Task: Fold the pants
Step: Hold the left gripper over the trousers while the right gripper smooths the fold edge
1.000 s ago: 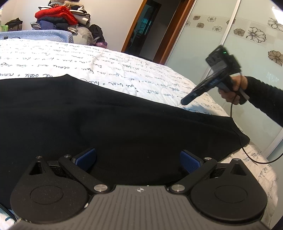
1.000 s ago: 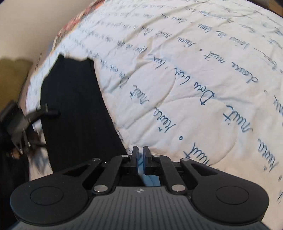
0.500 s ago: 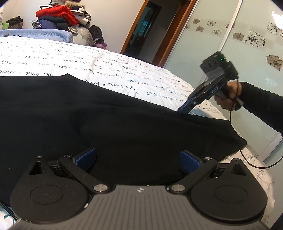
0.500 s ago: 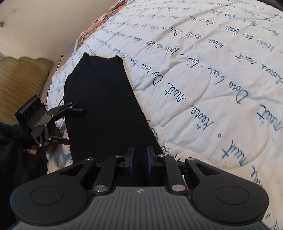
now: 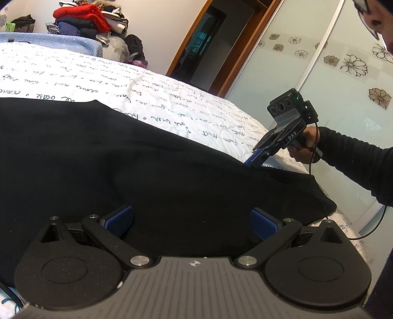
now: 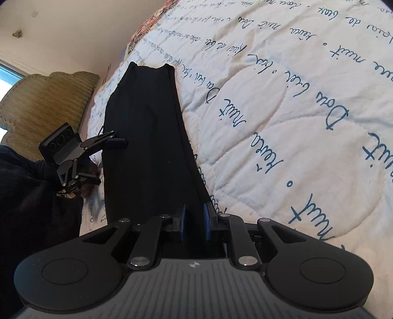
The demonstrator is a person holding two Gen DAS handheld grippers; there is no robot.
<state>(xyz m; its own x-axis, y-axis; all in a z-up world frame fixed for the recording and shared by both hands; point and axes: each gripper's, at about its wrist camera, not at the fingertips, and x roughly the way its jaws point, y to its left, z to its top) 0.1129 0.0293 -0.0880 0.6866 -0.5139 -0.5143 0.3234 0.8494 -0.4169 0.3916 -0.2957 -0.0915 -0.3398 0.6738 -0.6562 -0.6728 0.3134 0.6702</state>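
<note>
Pants (image 5: 147, 171), black, lie flat along the near edge of the bed (image 5: 147, 98), lengthwise between my two hands. Nearest me in the left wrist view, my left hand-held gripper (image 5: 191, 220) hangs just over the cloth with its blue pads (image 5: 118, 219) spread wide and nothing between them. Past it the black cloth fills the middle of the view, with a soft ridge running toward 2 o'clock. Out there my right hand-held gripper (image 5: 253, 162) points down onto the far edge of the pants, tips at the cloth.

In the right wrist view, that right hand-held gripper (image 6: 194, 218) has its pads a little apart, the edge of the pants (image 6: 147, 147) lying in the gap; I cannot tell whether the pads touch it. From there the pants run away toward 11 o'clock as a long narrow strip, ending in two small points. At 9 o'clock my left hand-held gripper (image 6: 109, 159) sits at the strip's left edge, fingers wide. A quilt (image 6: 282, 110) with blue handwriting covers the bed from 12 to 4 o'clock. Farthest, in the left wrist view, a heap of clothes (image 5: 83, 19) sits at 11 o'clock.
</note>
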